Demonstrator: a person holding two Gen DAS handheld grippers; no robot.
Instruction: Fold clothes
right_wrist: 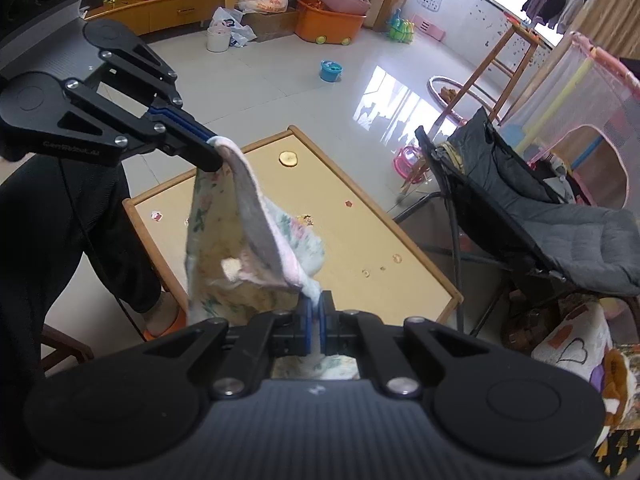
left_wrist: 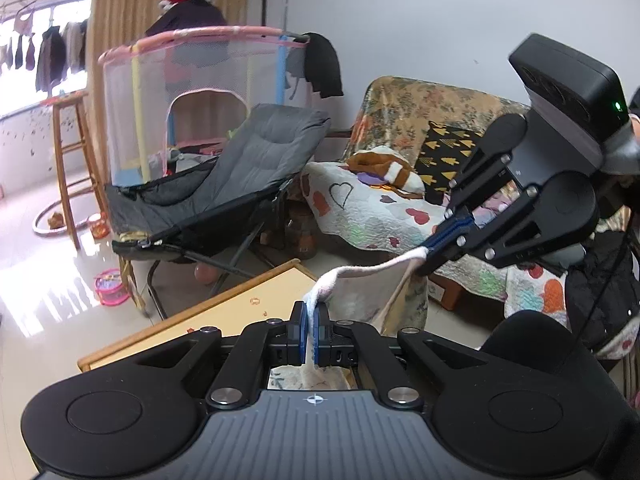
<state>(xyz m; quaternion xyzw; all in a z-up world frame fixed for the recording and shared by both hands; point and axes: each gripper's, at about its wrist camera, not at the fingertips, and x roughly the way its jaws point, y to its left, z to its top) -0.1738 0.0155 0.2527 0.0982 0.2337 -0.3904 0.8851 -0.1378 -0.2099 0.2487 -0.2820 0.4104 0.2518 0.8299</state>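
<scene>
Two grippers are pinching one garment [right_wrist: 256, 240], a small floral piece with a pale pink hem, hanging in the air above the low table [right_wrist: 420, 248]. The left gripper [left_wrist: 309, 330] is clamped fully down on one end of the hem; the right gripper [right_wrist: 316, 326] is clamped the same way on the other end, nothing else in either.

Step in hand, as I read it: lifting the piece clear to spread it before laying it flat. To do it well:
- keeping both jaws tight, since only a thin edge of hem is caught in each
- pulling the grippers apart until the sagging hem between them is taut
- holding both at equal height over the table so the body is hanging square
- lowering the free bottom edge onto the table first, then dragging back to flatten

Count: one garment, one table, two grippers, one grey folding chair [right_wrist: 560, 224] just beside the table, one sofa [left_wrist: 400, 128] beyond it.
</scene>
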